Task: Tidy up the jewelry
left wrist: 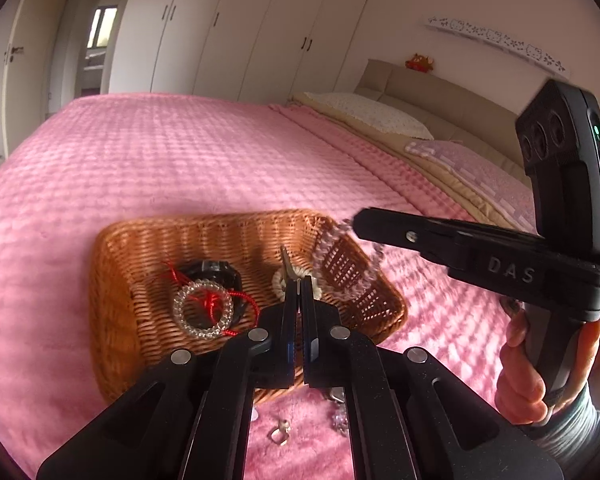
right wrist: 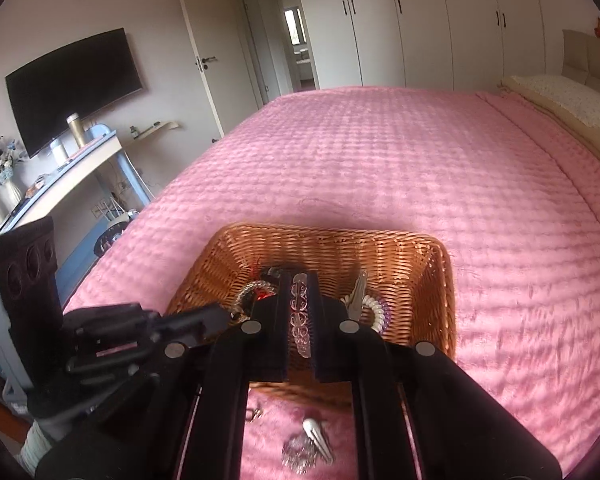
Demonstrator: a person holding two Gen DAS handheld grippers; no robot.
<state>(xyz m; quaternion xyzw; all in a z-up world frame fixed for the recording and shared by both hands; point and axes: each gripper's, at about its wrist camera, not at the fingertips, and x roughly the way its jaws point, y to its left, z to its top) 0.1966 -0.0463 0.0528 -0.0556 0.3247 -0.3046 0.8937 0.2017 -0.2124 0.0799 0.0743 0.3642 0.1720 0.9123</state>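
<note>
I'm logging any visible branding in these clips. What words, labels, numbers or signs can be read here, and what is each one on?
"DAS": raised letters on the black arm of the right tongs, seen from the left wrist view.
Hello Kitty wall border: cat-face pictures and flower motifs only, no lettering that can be read.
Television: dark screen, no legible text.
Gold bottle on the desk: too small to read.
Nothing else legible.

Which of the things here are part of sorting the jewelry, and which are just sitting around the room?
Part of the job:
- wicker basket
- clear bead bracelet, held by the right gripper
- spiral hair tie in the basket
- ring on the blanket

Just lying about:
- pillow
- television
- red plush toy
</note>
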